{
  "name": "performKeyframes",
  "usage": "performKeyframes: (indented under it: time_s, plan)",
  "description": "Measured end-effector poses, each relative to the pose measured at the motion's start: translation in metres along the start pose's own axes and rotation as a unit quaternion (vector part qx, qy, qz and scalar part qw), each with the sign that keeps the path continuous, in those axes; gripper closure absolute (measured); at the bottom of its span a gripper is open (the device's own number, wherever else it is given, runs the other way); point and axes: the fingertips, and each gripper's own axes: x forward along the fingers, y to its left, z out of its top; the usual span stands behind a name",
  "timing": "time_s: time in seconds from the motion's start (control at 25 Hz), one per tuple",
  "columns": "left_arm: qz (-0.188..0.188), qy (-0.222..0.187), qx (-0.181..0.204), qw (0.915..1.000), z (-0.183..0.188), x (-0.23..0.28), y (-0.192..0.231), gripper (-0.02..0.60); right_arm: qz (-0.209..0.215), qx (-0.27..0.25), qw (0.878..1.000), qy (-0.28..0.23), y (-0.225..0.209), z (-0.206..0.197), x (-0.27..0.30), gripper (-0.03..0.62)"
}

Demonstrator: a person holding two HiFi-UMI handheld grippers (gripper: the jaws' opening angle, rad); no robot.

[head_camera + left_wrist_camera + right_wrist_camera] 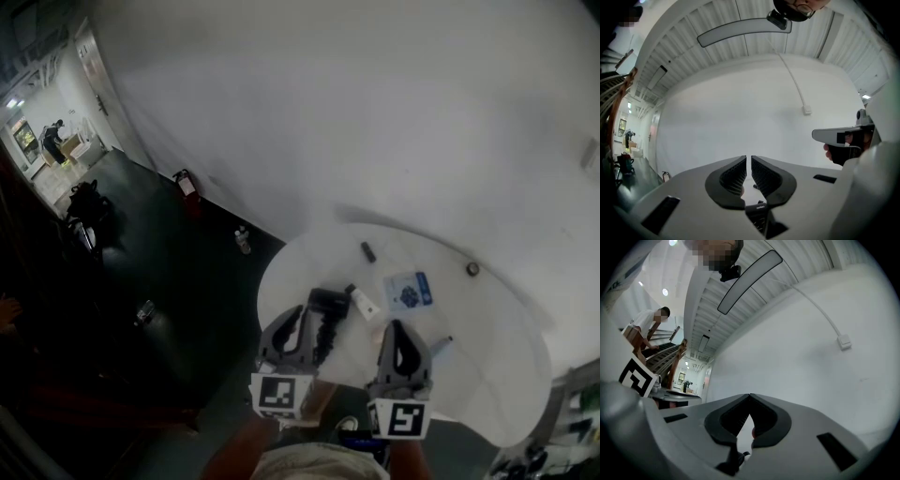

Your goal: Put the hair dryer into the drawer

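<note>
The black hair dryer point(325, 314) lies on the round white table point(487, 347), near its left front edge. My left gripper point(300, 317) hovers right over the dryer's near end, jaws shut with only a thin slit and nothing between them point(748, 161). In the left gripper view a dark ribbed part of the hair dryer point(760, 215) shows just below the jaws. My right gripper point(397, 328) is held to the right of the dryer over the table, and its tips meet, empty point(750, 397). No drawer is in view.
On the table lie a small white bottle point(364, 303), a blue-and-white card point(409, 290), a short black piece point(368, 251) and a small round object point(472, 269). Left of the table the dark floor holds a bottle point(243, 240) and a fire extinguisher point(187, 187). A white wall stands behind.
</note>
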Motion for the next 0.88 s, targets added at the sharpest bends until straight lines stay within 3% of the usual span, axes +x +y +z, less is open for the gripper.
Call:
performKeyframes:
  time_s: [0.28,0.44,0.88]
  plan:
    - [-0.012,0.069,0.005,0.9975,-0.045,0.019,-0.013,0.489,-0.004,0.006,1.000,0.015,-0.012,-0.009,-0.003,0.589]
    - [-0.023,0.122,0.005,0.9922,-0.079,0.028,-0.021,0.428,-0.004,0.003,1.000,0.020,-0.018,-0.013,-0.003,0.589]
    - [-0.028,0.220,-0.012,0.9751,-0.148,0.044,-0.026,0.356,-0.012,0.002,0.999,0.030,-0.032,-0.023,-0.008,0.589]
